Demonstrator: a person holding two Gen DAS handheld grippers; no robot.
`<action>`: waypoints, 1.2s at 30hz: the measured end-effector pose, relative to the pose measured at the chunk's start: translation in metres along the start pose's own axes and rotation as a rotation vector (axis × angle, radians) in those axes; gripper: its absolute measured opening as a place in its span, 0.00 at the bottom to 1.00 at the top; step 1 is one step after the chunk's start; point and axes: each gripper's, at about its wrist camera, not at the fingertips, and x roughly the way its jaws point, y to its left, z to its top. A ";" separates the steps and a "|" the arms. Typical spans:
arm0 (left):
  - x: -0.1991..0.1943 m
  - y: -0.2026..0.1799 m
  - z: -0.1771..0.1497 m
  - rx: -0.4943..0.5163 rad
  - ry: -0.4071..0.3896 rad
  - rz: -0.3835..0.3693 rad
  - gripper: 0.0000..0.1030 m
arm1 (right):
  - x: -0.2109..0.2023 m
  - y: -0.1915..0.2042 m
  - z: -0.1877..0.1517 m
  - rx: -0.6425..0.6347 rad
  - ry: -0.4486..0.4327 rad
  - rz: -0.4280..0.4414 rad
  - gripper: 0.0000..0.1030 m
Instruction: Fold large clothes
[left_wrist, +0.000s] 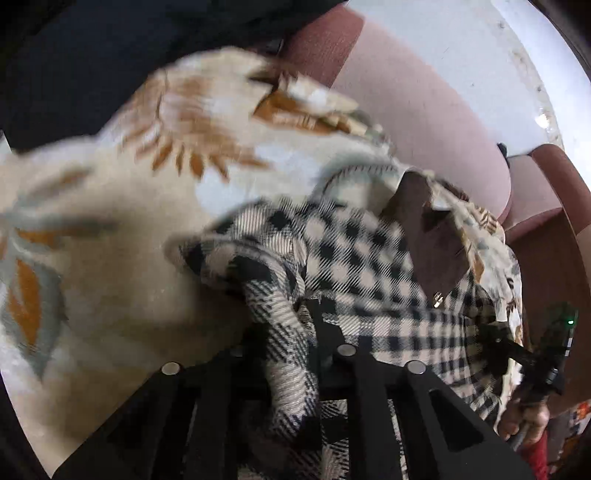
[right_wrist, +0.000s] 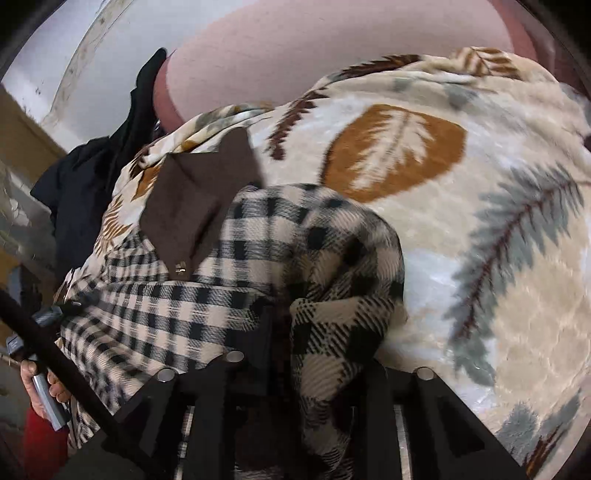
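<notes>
1. A black-and-cream checked garment (left_wrist: 354, 251) lies bunched on a cream blanket printed with orange and grey leaves (left_wrist: 110, 221), which covers a pink sofa (left_wrist: 424, 110).

2. From the left wrist camera, the left gripper (left_wrist: 295, 332) is closed on a thick roll of the checked cloth; the fabric runs down between its two black fingers (left_wrist: 354, 406) and hangs toward the lens.

3. From the right wrist camera, the right gripper (right_wrist: 288, 332) is likewise clamped on a twisted fold of the same checked garment (right_wrist: 207, 280), with cloth gathered tightly between its fingers (right_wrist: 214, 398).

4. The garment has a brown collar or lining (right_wrist: 195, 192) at its upper part, with a small metal clasp (right_wrist: 180, 268) just below it. The same brown patch (left_wrist: 424, 236) and clasp (left_wrist: 437, 298) show in the left view.

5. The leaf blanket (right_wrist: 480, 221) spreads well beyond the garment on the right side.

6. Dark clothing (right_wrist: 96, 177) is piled at the sofa's arm, beside the blanket's edge.

7. At the lower right edge of the left view, a hand (left_wrist: 524, 421) grips the handle of the other tool; at the lower left of the right view, a hand (right_wrist: 40, 387) holds a grey handle.

8. Both pictures are blurred, so the weave detail is soft.
</notes>
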 end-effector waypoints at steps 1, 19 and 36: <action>-0.007 -0.004 0.004 0.006 -0.021 -0.004 0.10 | -0.007 0.005 0.005 -0.020 -0.023 -0.001 0.17; -0.010 0.042 -0.002 0.028 -0.063 0.222 0.60 | -0.010 -0.065 0.003 0.172 -0.064 -0.206 0.52; -0.098 0.038 -0.141 0.018 0.000 0.206 0.64 | -0.065 -0.043 -0.128 0.159 0.018 -0.174 0.58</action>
